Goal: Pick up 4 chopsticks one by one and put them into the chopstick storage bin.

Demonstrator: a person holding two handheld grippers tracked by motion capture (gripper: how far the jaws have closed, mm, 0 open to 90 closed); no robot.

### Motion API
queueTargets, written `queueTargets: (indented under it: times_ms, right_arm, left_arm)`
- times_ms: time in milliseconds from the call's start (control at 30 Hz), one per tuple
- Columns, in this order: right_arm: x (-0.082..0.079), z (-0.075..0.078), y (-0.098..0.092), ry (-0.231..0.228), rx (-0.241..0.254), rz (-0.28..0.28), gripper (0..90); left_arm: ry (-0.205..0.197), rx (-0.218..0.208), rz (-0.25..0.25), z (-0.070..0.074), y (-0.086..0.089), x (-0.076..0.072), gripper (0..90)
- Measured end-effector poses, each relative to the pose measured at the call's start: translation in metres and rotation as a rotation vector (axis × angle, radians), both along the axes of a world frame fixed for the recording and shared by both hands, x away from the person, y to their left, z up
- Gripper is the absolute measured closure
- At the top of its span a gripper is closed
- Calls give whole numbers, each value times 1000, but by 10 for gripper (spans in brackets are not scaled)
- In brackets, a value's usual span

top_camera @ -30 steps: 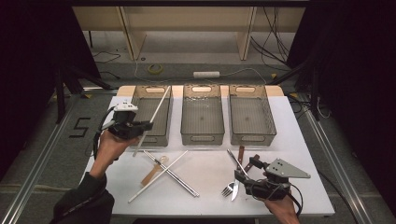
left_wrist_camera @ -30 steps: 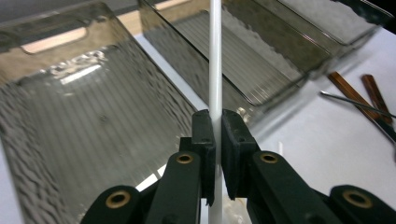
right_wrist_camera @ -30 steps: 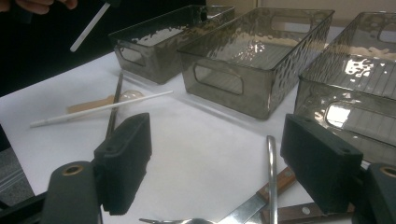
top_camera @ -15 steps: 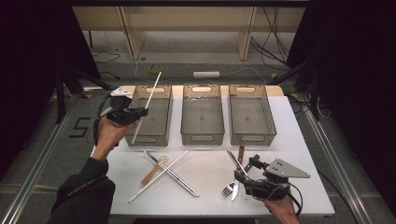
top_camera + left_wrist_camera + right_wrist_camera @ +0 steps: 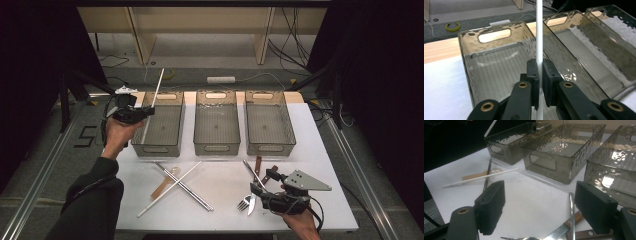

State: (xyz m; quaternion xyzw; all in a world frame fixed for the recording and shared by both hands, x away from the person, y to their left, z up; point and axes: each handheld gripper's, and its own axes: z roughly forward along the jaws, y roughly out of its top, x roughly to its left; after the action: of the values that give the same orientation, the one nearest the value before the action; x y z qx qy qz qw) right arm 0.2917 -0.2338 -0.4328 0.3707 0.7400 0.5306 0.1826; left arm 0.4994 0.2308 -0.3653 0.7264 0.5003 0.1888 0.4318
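While left tongs [image 5: 142,114] clamp white chopstick [image 5: 152,103] over empty left bin [image 5: 159,125], sorting barely begun; second chopstick [image 5: 170,188], metal sticks, spoon, fork [image 5: 243,203], knives left on table [image 5: 225,180]; right tongs [image 5: 260,196] wide, empty.

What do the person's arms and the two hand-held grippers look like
The left hand-held gripper and right hand-held gripper are black, each with two blocky black jaws on arms with brass-coloured pivot rings. The right one carries a grey three-cornered plate on top; black cables trail from both. The left arm wears a dark long sleeve.
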Motion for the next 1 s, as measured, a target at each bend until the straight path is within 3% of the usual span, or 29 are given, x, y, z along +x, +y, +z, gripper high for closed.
queueTargets:
  times_ms: [333,500,600,733,833,1000]
  right_arm:
    - [1,0,1,5,0,5,260]
    - [0,0,1,4,2,5,261]
    - [0,0,0,4,1,4,261]
    - [0,0,1,4,0,7,261]
    - [0,0,1,2,2,7,262]
    - [0,0,1,4,1,7,262]
  left_arm:
    - [-3,2,31,-12,6,15,841]
    - [-5,31,25,-19,3,16,841]
    - [-6,19,34,-25,4,16,841]
    - [2,56,28,-34,2,16,841]
    - [2,40,35,-38,2,16,841]
    - [16,77,40,-43,0,15,839]
